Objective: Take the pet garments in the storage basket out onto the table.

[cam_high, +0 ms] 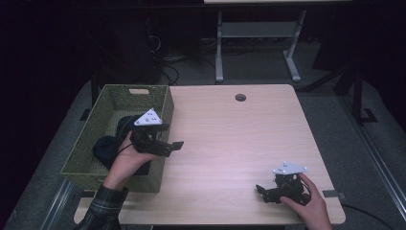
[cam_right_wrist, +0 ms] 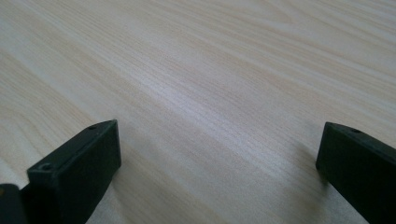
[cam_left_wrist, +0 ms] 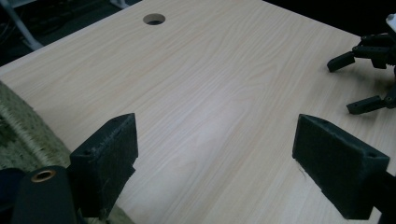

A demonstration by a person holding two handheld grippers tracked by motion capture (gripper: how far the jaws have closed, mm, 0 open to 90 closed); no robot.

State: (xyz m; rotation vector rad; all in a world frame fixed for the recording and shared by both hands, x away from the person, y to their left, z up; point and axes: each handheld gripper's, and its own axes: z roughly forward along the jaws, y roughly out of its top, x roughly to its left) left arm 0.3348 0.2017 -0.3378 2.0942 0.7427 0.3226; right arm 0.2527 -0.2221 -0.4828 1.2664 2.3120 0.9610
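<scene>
My left gripper (cam_high: 176, 145) is held above the right rim of a green woven basket (cam_high: 98, 108), jaws wide apart and pointing over the table. In the left gripper view its two black jaws stand far apart with bare wood between them (cam_left_wrist: 215, 154). My right gripper (cam_high: 261, 190) rests low near the table's front right corner, open, nothing between its jaws (cam_right_wrist: 219, 154). The left gripper view also catches the right gripper (cam_left_wrist: 364, 79) at its upper right. A dark cloth (cam_high: 106, 146) lies inside the basket.
The light wooden table (cam_high: 230, 139) has a round cable hole (cam_high: 240, 97) near its back edge. The basket takes up the left side and overhangs the table's left edge. A desk frame (cam_high: 258, 38) and cables stand on the floor behind.
</scene>
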